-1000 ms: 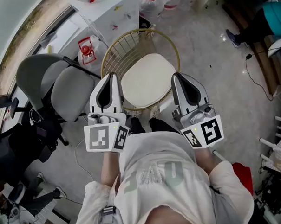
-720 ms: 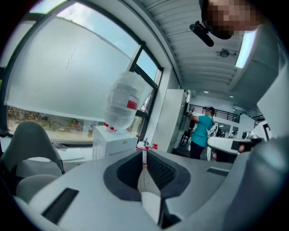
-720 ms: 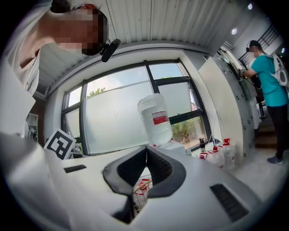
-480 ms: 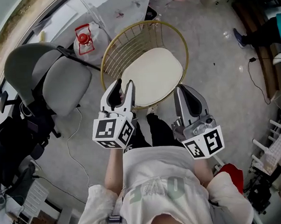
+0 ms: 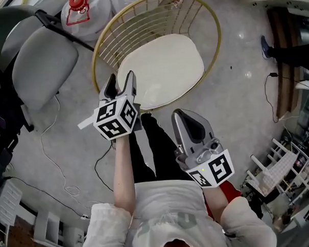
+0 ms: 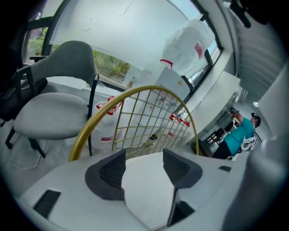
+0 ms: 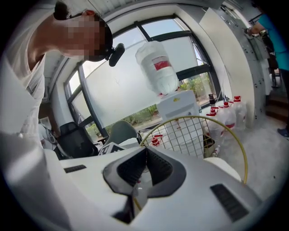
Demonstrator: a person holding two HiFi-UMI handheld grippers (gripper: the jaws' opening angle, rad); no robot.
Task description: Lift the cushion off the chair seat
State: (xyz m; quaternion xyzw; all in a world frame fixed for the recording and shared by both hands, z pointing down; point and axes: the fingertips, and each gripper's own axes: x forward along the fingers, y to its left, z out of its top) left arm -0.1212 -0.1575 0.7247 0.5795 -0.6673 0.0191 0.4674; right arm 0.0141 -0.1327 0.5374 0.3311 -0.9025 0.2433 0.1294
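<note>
A cream cushion (image 5: 160,69) lies on the seat of a round chair with a gold wire back (image 5: 139,18). My left gripper (image 5: 120,82) is at the cushion's front left edge, and its jaws are opening. In the left gripper view the cushion (image 6: 144,194) shows through the gap of the left gripper (image 6: 144,168), and the pads do not press on it. My right gripper (image 5: 181,116) hovers shut and empty in front of the seat, apart from the cushion. In the right gripper view the right gripper (image 7: 145,158) is closed, with the cushion (image 7: 221,169) ahead to the right.
A grey office chair (image 5: 39,64) stands left of the gold chair. Behind it are a water bottle with a red cap (image 5: 80,13) and a water dispenser (image 7: 158,67). A cable (image 5: 59,165) trails on the floor. The person's black-trousered legs (image 5: 150,146) stand before the seat.
Both grippers have come down toward the chair. The left one has reached the cushion's front left edge and its jaws have gone from shut to wide apart. The right one stays shut.
</note>
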